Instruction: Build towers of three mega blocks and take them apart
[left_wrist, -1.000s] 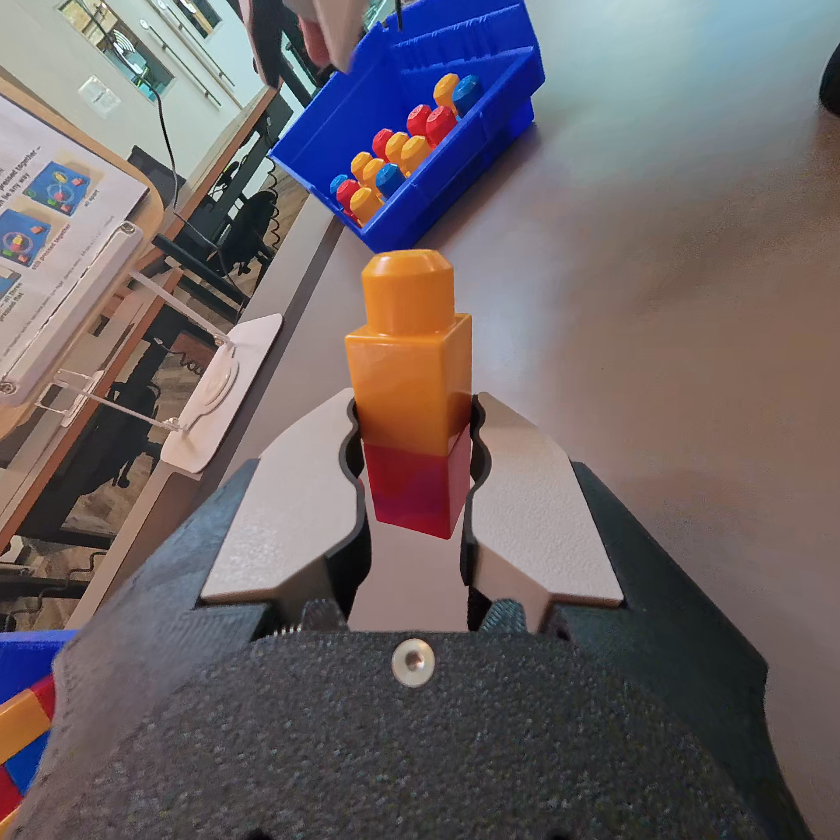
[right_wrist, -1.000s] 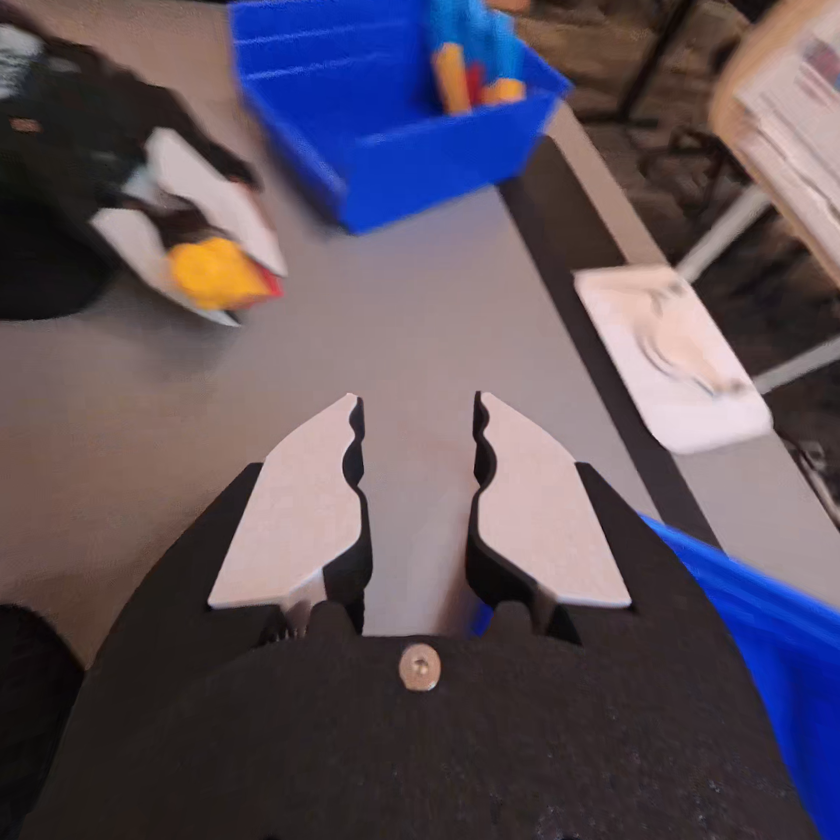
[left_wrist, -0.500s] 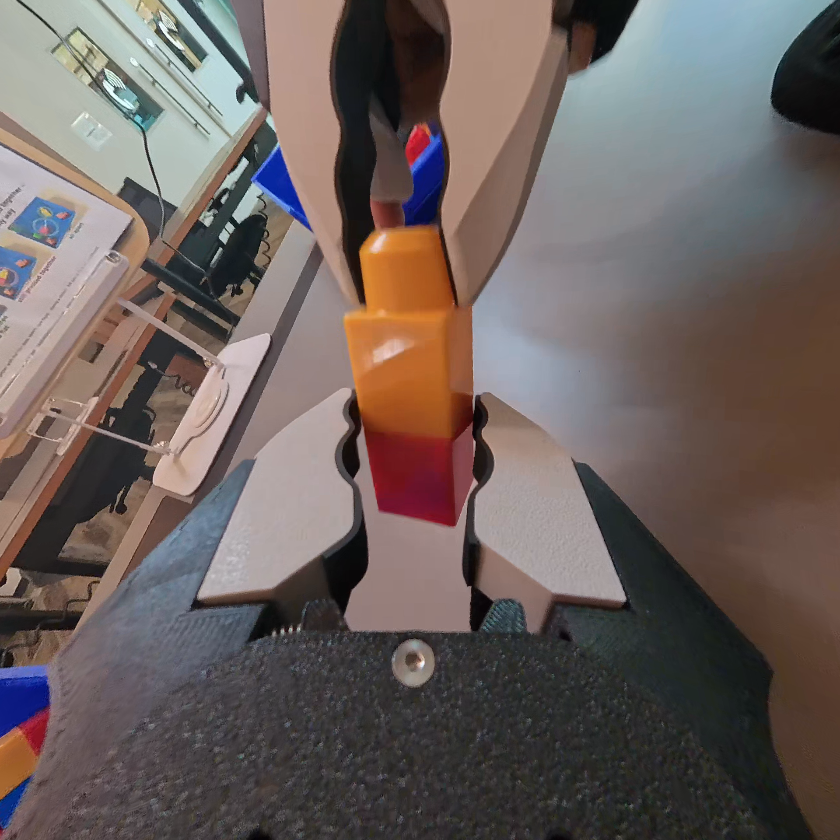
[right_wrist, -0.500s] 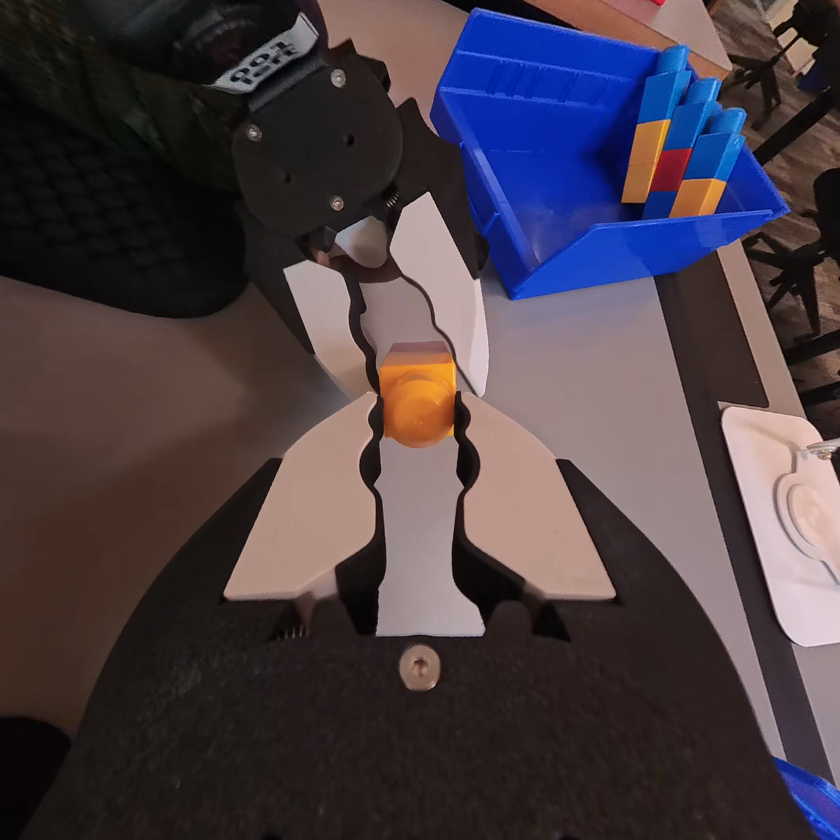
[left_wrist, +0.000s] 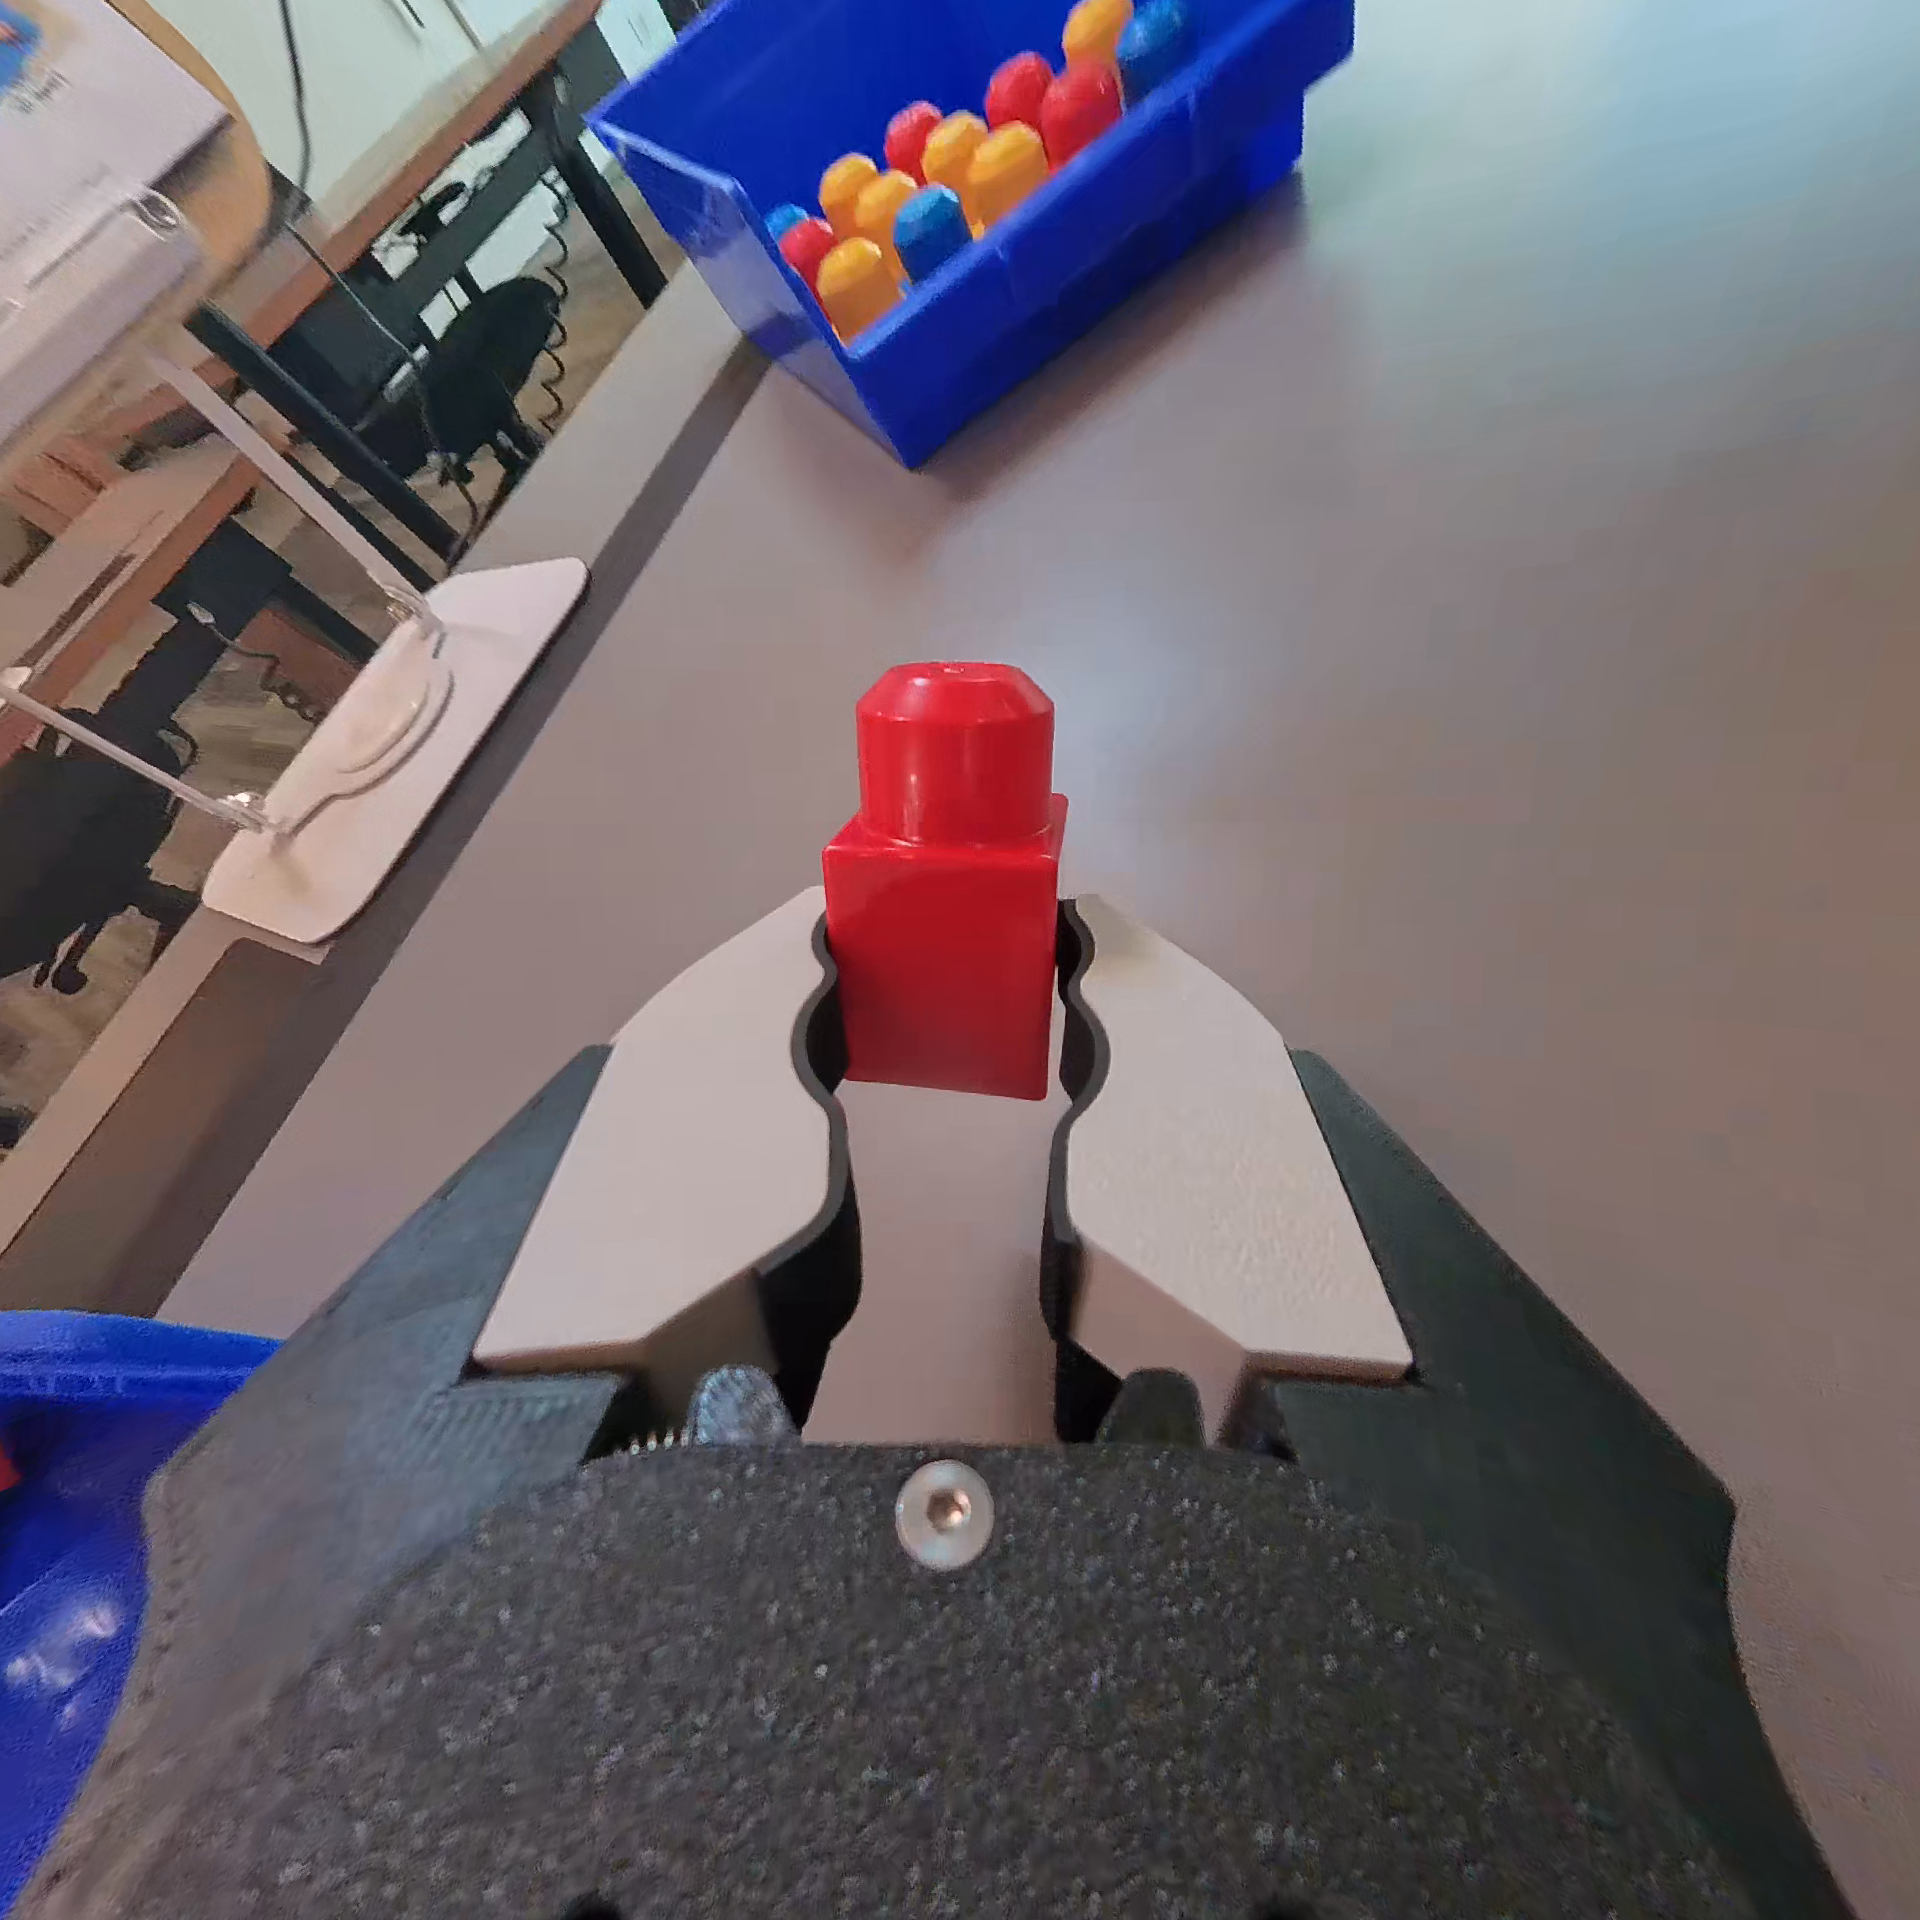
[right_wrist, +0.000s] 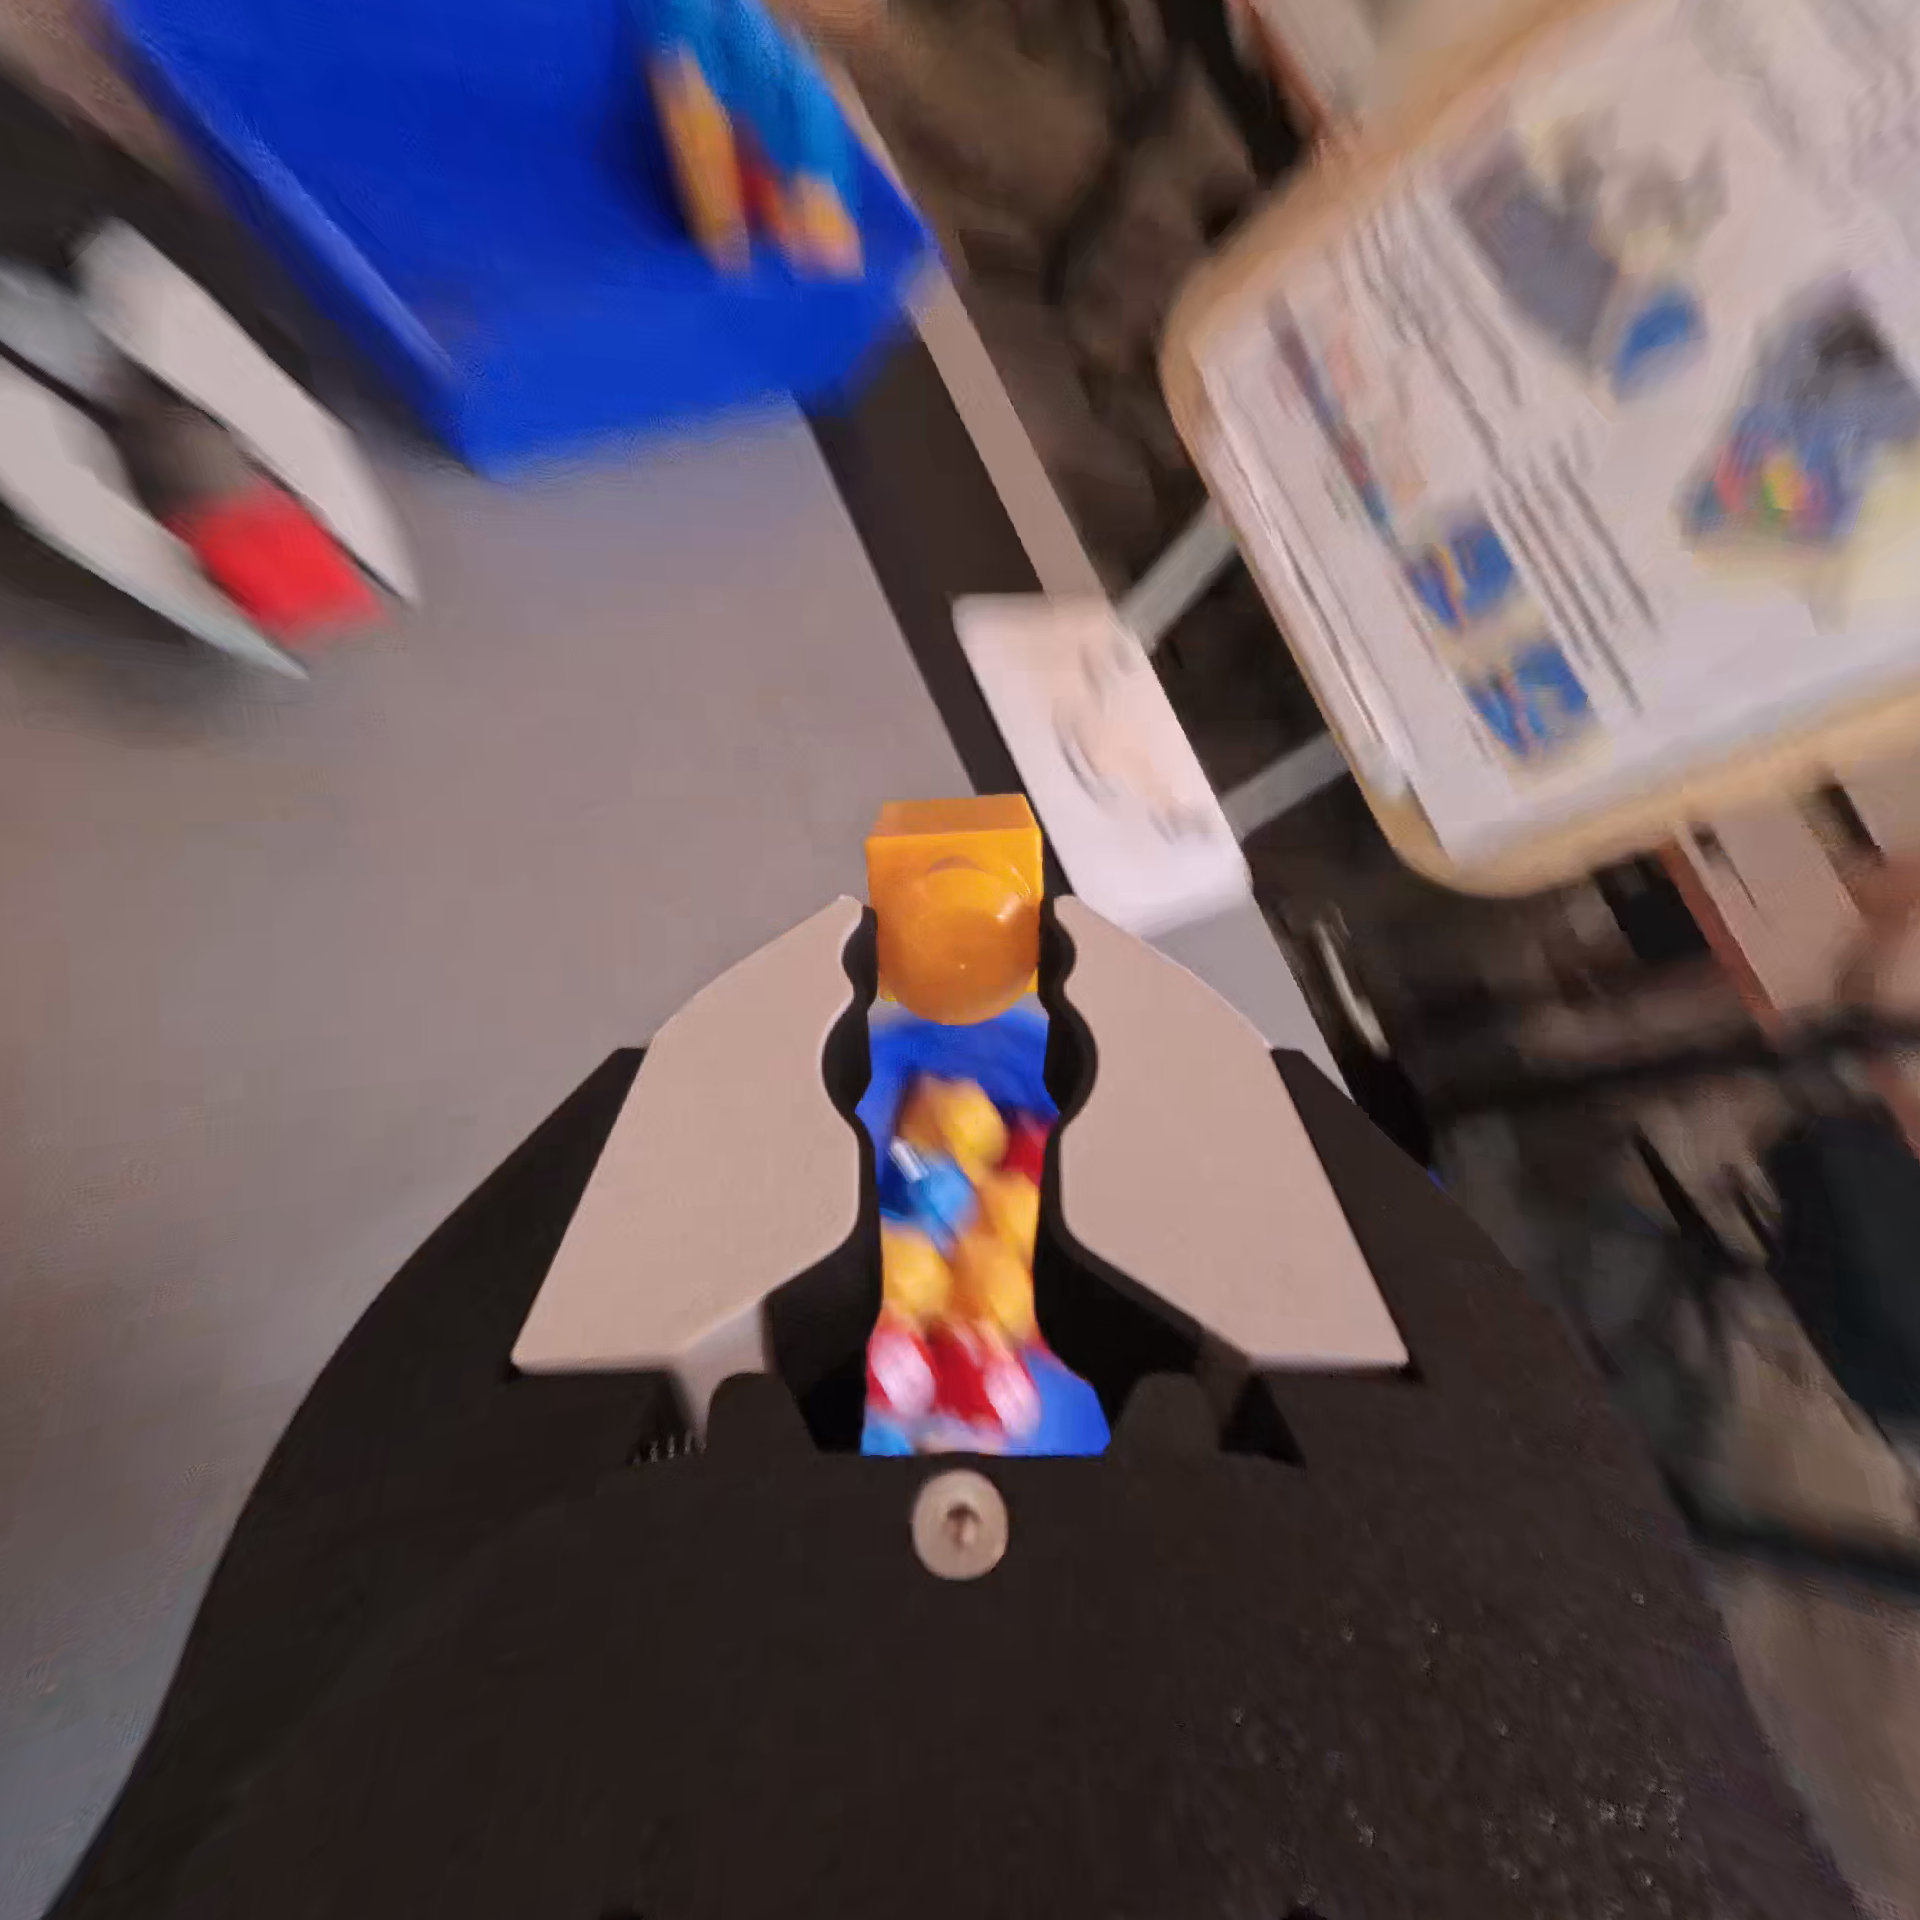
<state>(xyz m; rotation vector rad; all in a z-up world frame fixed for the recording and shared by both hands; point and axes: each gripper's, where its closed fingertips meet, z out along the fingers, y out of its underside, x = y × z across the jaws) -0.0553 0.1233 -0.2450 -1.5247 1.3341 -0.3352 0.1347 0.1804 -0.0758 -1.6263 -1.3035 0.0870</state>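
My left gripper (left_wrist: 943, 935) is shut on a red block (left_wrist: 943, 956), stud pointing forward, held above the grey table (left_wrist: 1455, 727). My right gripper (right_wrist: 954, 935) is shut on an orange block (right_wrist: 954, 904), its stud facing the camera. It hangs over a blue bin of loose blocks (right_wrist: 956, 1247), seen blurred between the fingers. The left gripper with the red block (right_wrist: 275, 566) shows blurred at the left of the right wrist view.
A blue bin of loose red, orange and blue blocks (left_wrist: 977, 197) stands ahead near the table's left edge. Another blue bin with stacked towers (right_wrist: 499, 208) shows in the right wrist view. A white stand base (left_wrist: 395, 748) holds an instruction sheet (right_wrist: 1558, 436) off the table edge. Left tips to right tips: about 25 centimeters.
The right gripper closed on the orange block, pulled it off the red one and swung away over the bin of loose blocks. The left gripper keeps only the red block.
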